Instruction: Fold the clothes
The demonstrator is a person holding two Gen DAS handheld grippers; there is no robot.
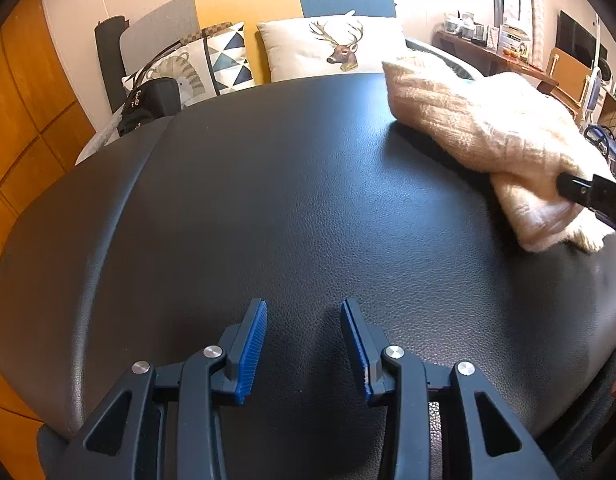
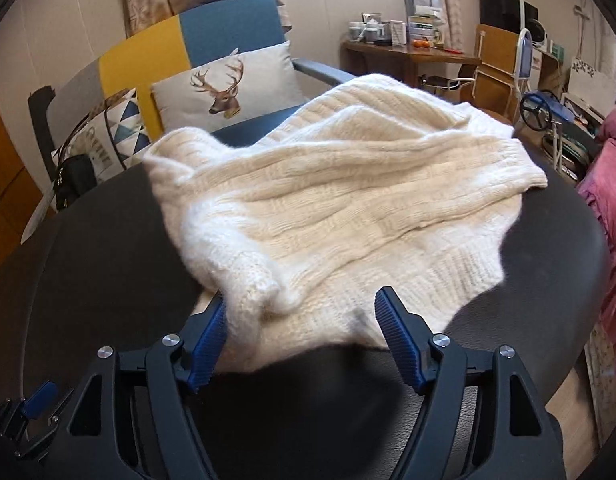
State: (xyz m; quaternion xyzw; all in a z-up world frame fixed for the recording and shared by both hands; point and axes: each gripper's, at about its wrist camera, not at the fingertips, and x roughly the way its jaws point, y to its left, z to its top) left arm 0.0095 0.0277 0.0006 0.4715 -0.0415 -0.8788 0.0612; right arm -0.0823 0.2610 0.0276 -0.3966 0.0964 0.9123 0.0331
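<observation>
Nearest the lens, the left gripper [image 1: 304, 312] hangs over bare surface, its two ribbed blue pads parted with nothing between them. Beneath it spreads the black table [image 1: 268, 208], a rounded top of grained, leather-like material with one stitched seam curving along its left side.

One cream knitted sweater [image 2: 348, 208] lies on the far right part of that table, thick and fuzzy, ribbed in long rows, bunched into soft folds with a rolled hem at its near edge. The right gripper [image 2: 302, 320] is at that near edge, jaws spread wide with the rolled hem lying between them; the left pad touches the knit, the right pad stands clear, so nothing is clamped.

Behind the table stands a sofa [image 2: 228, 20] panelled in grey, yellow and blue. Two cushions rest on it: a deer-head cushion [image 1: 332, 48] and a triangle-patterned cushion [image 1: 224, 56]. A black handbag [image 1: 152, 100] sits beside them.
</observation>
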